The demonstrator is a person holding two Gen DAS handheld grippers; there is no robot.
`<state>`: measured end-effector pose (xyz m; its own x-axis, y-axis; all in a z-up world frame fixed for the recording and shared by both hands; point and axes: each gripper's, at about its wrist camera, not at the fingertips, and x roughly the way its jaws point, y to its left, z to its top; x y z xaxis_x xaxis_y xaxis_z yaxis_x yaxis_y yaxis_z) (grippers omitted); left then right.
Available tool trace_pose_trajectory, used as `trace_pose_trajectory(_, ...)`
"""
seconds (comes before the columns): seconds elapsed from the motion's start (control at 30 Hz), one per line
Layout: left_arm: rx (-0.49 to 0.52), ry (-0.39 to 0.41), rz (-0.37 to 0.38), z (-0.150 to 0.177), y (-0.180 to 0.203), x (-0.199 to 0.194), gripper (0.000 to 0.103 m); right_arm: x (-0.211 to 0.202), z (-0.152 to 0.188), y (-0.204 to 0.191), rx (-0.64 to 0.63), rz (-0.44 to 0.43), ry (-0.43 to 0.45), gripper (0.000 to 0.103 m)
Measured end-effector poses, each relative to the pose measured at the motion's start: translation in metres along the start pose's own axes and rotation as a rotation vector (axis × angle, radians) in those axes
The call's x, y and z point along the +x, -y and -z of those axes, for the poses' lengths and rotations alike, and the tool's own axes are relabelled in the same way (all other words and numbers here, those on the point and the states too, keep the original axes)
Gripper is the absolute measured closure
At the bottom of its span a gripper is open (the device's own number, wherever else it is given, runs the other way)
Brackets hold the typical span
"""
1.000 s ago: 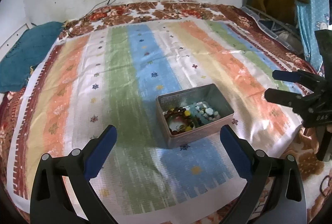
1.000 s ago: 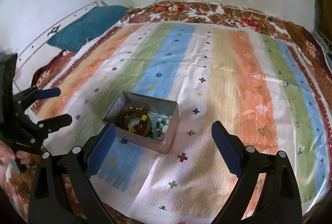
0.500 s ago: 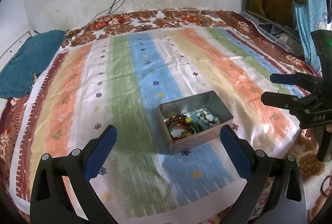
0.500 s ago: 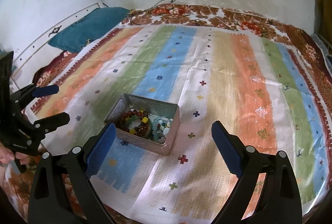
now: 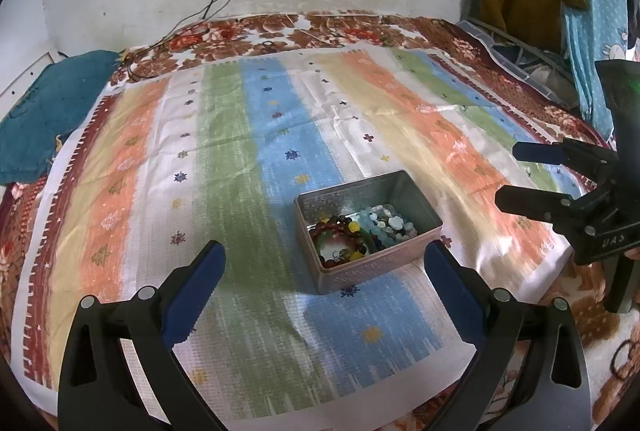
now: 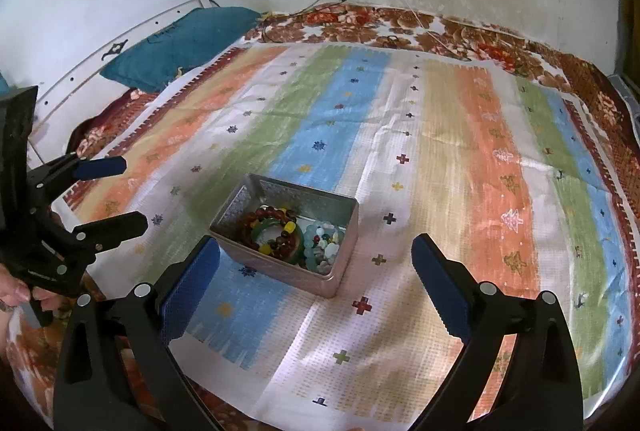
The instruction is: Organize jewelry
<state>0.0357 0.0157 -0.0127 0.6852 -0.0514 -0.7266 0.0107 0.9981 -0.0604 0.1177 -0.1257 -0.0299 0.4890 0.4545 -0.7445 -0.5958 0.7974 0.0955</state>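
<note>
Covering the bed (image 5: 460, 27), a striped cloth (image 5: 240, 159) carries 1 open metal tin (image 5: 370, 269) near its front edge, on the blue stripe. Left gripper (image 5: 322, 275) and right gripper (image 6: 316, 271) both hang above the cloth with jaws spread wide, gripping nothing, tin between and just ahead of them. Beaded bracelets (image 6: 274, 231) and pale loose beads (image 5: 386, 225) sit inside the tin.

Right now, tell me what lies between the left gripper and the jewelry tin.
Only bare striped cloth lies between the left gripper and the tin, as the left wrist view shows.
</note>
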Motion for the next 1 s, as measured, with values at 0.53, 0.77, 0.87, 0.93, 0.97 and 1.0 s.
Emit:
trace_pose_trajectory(0.53, 0.020, -0.005, 0.004, 0.001, 0.002, 0.000, 0.005, 0.001, 0.000, 0.005, 0.023, 0.007, -0.004, 0.004)
trace_pose_trajectory(0.77, 0.028, -0.005, 0.025, 0.002, 0.004, 0.001, 0.005, 0.004, 0.002, 0.005, 0.026, 0.004, -0.011, 0.004)
trace_pose_trajectory(0.87, 0.043, -0.005, 0.015, 0.002, 0.007, 0.001, 0.005, 0.007, 0.003, 0.006, 0.024, -0.001, -0.025, 0.004)
trace_pose_trajectory(0.93, 0.054, -0.009, 0.013, 0.002, 0.009, 0.001, 0.005, 0.009, 0.003, 0.006, 0.026, -0.002, -0.033, 0.004)
trace_pose_trajectory(0.97, 0.056, -0.011, 0.013, 0.002, 0.010, 0.002, 0.005, 0.009, 0.003, 0.006, 0.028, -0.003, -0.035, 0.004)
trace_pose_trajectory(1.0, 0.056, -0.013, 0.013, 0.002, 0.010, 0.002, 0.005, 0.008, 0.004, 0.006, 0.030, -0.003, -0.034, 0.004)
